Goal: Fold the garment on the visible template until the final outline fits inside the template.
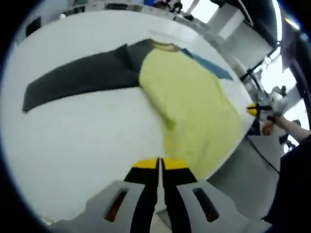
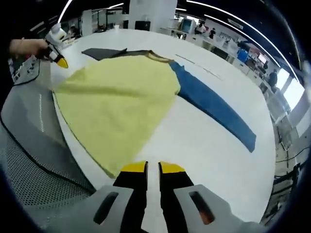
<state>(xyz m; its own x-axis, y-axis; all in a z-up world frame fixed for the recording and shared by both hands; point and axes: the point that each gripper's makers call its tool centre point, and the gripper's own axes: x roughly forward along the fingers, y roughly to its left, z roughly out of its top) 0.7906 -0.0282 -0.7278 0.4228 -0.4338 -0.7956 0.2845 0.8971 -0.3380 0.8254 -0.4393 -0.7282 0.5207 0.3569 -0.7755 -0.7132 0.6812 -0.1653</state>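
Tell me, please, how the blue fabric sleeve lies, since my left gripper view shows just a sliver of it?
Observer: The long blue fabric sleeve lies flat and straight across the round white table, spread away from the yellow fabric body.
Operator: Thank you. Are the right tongs gripping the garment?
Observer: No, the right tongs hold nothing. They hover beside the yellow hem, near the table's edge.

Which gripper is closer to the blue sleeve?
Probably the right. The right gripper sits at the yellow hem, the blue sleeve stretching out just ahead. The left gripper is at the opposite side, with the yellow body between it and the sleeve.
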